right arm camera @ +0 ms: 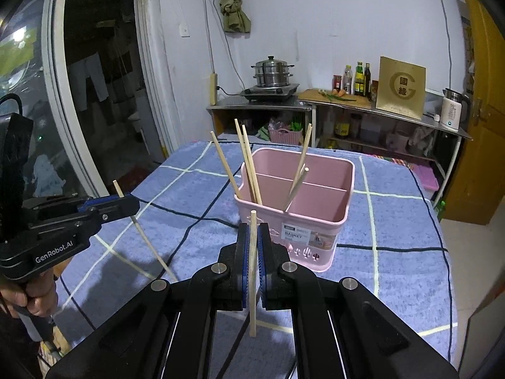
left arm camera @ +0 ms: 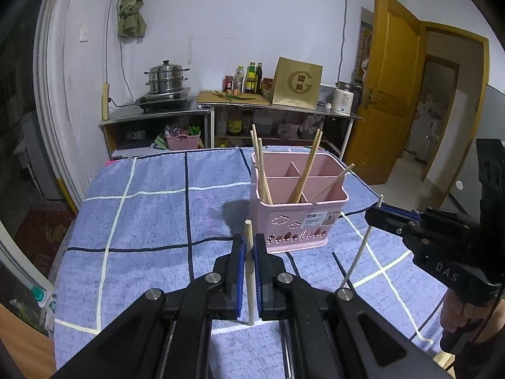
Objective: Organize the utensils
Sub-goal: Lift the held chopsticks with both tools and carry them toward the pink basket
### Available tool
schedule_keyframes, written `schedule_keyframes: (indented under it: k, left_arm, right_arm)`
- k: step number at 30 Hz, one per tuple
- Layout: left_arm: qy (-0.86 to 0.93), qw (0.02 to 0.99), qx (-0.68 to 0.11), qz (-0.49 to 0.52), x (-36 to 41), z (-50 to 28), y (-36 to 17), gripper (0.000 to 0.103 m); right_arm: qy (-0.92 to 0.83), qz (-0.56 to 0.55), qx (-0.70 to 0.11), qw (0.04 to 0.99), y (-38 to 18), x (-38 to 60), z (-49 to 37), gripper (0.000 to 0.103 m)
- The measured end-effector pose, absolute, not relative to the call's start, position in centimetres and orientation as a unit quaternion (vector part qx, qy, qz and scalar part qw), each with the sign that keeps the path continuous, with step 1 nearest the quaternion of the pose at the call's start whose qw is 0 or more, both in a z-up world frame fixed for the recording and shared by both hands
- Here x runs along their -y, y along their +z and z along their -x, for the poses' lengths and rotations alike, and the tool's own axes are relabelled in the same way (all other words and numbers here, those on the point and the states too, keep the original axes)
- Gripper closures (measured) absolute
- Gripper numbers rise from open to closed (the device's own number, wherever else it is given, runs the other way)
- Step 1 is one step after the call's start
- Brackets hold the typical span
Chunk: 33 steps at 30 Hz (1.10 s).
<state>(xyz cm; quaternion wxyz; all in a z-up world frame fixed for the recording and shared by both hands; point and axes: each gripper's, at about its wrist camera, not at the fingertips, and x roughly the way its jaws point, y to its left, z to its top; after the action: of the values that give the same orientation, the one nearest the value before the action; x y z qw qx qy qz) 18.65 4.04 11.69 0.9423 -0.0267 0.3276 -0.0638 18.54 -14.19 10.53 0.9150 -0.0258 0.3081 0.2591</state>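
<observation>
Left gripper (left arm camera: pixel 249 246), fingers clenched on one thin pale wooden chopstick (left arm camera: pixel 250 271) held upright over the desk with the blue checked cloth (left arm camera: pixel 151 221). Just ahead, the pink plastic utensil basket (left arm camera: pixel 298 218) with more chopsticks (left arm camera: pixel 304 170) leaning inside. Right gripper (right arm camera: pixel 252 230), fingers clenched on another wooden chopstick (right arm camera: pixel 252 271), upright too.

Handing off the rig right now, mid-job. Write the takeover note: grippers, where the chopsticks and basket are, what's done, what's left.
Left gripper: shut on a chopstick, held about upright.
Right gripper: shut on its own chopstick, also about upright.
Pink basket stands on the blue checked cloth, just ahead of both grippers.
Done: several chopsticks already lean inside the basket.
Left: drop both held chopsticks into the basket.
</observation>
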Motion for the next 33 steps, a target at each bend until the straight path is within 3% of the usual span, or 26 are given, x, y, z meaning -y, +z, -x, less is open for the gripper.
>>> schedule_keyframes:
  k: [33]
  left_arm:
    - [-0.082, 0.944, -0.318, 0.017, -2.6, -15.7, 13.3, 0.098]
  right_arm:
    - [0.258, 0.024, -0.277, 0.925, 12.5, 16.2, -15.1, 0.098]
